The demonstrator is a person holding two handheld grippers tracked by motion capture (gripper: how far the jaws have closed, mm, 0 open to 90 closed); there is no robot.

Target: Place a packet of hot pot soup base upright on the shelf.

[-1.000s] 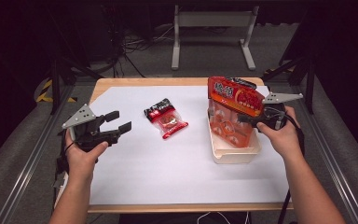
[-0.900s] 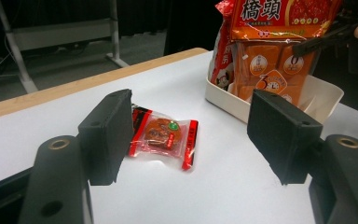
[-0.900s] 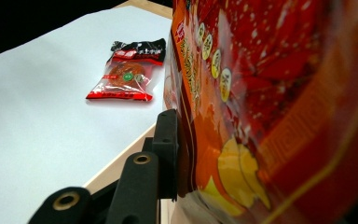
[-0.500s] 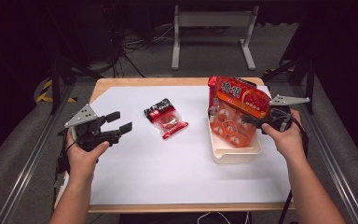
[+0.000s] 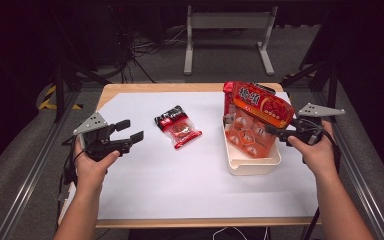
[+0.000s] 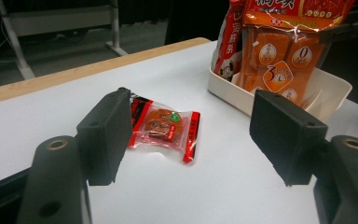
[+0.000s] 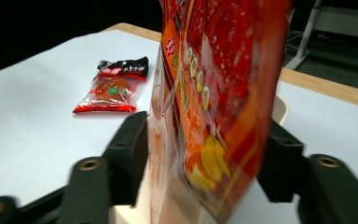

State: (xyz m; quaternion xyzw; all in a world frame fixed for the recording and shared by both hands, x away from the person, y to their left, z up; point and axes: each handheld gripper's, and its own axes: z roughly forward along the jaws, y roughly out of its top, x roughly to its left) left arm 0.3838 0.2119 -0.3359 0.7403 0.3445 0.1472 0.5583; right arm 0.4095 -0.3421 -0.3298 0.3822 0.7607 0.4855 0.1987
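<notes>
While the right gripper [image 5: 280, 134] has just been opening around the orange snack bag [image 5: 252, 122] standing in the cream tray [image 5: 260, 165] (bag between pads, seemingly unpinched), back out straight; the left gripper [image 5: 130, 131] waits open, the small red packet [image 6: 165, 128] ahead.

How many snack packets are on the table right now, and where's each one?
2. A small red and black snack packet lies flat on the white sheet mid-table. A big orange snack bag stands in the white bin at the right. More may be hidden in the bin behind it.
</notes>
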